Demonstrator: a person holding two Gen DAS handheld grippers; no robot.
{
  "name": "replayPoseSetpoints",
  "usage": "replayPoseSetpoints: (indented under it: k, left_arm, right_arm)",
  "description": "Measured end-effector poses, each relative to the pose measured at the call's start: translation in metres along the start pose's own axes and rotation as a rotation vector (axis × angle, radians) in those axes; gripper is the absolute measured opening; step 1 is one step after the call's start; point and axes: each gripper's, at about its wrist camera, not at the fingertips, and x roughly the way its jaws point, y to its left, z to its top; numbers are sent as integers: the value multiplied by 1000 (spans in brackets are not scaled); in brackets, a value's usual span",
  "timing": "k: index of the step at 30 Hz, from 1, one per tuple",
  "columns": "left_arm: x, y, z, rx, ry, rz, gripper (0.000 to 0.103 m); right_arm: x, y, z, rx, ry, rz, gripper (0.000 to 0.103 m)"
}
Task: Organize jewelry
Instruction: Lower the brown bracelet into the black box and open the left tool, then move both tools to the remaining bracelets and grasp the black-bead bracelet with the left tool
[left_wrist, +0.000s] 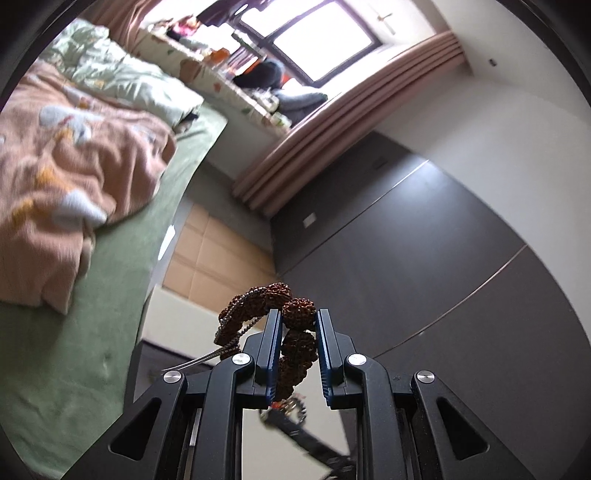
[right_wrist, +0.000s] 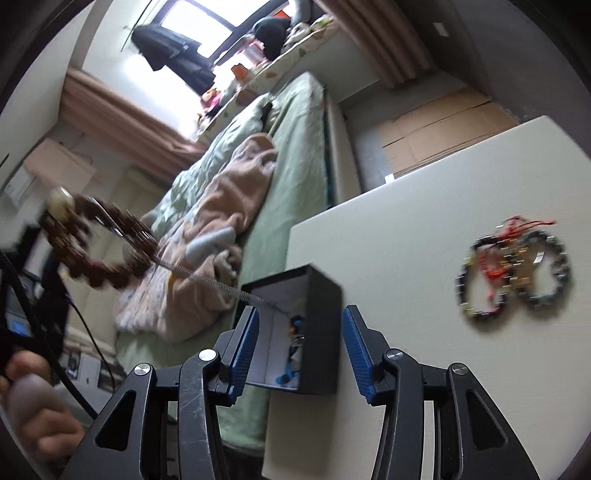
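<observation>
The left gripper (left_wrist: 298, 325) pinches a bracelet (left_wrist: 280, 321) of large, knobbly reddish-brown seed beads between its blue-padded fingers (left_wrist: 275, 343), holding it in the air with the bedroom wall and window behind. The beads are rough and wrinkled, strung in a loop, and a thin silver chain (left_wrist: 236, 334) is tangled through them. In the right wrist view the same bracelet (right_wrist: 99, 243) hangs at far left, blurred, a pale round bead (right_wrist: 59, 203) at its top, while the chain (right_wrist: 207, 278) stretches taut from it down into an open black box (right_wrist: 317, 332) with a white lining. The box stands at the near left edge of a cream counter (right_wrist: 406, 295), and small blue and dark pieces (right_wrist: 293, 339) lie inside it; what they are cannot be told. The right gripper (right_wrist: 299, 347) hovers in front of the box with its fingers (right_wrist: 354, 343) spread wide, holding nothing. Further right on the counter lie two dark beaded bracelets (right_wrist: 513, 273) side by side, touching, with red cord and gold bits between them. Beyond the counter, a bed (right_wrist: 295, 155) carries a green sheet and a rumpled peach blanket (right_wrist: 207, 236).
</observation>
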Motion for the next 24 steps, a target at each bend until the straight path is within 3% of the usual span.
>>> replayPoseSetpoints:
  k: [8,14,21,24]
  left_arm:
    - [31,36,-24,-145,75,112,19]
    - [24,30,-28,-115,54,157,20]
    - [19,42,-33,-131,67,213,53]
    - [15,41,-34,-106,62,223,56]
  right_arm:
    - [-22,-20,-1,53,-10,-52,48]
    - [-25,-26,-6,50,14,-91,48]
    - [-33,-31,-12,41,28,-120,48]
    - [-40,-38,-13,49,25,-144,48]
